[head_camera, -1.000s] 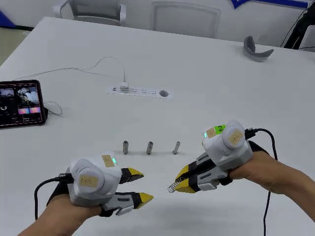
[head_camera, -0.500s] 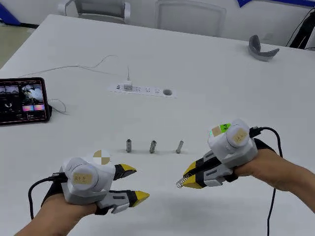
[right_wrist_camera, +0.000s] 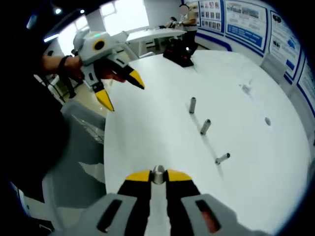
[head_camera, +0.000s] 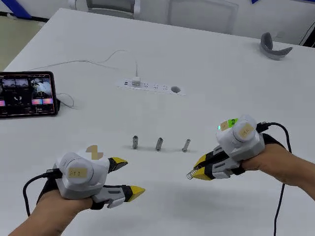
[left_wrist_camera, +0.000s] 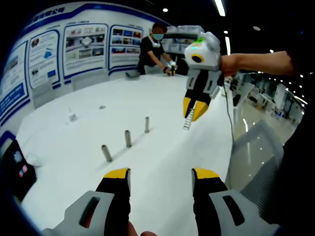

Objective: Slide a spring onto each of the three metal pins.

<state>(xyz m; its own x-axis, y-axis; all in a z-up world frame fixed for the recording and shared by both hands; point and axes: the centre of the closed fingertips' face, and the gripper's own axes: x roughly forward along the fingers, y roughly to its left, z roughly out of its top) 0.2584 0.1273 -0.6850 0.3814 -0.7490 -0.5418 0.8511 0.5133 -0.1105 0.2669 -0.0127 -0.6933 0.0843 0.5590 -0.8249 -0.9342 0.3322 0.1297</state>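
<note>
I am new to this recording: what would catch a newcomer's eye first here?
First the right tongs, lower right in the head view, shut on a small spring that juts past their yellow tips. Beyond them three metal pins stand in a row; the left tongs, lower left, are open.

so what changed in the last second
The right gripper, shut on the spring throughout, edged closer to the pins. The left gripper drifted slightly left, jaws open as before. The pins stayed put; the wider shift is the camera moving.
</note>
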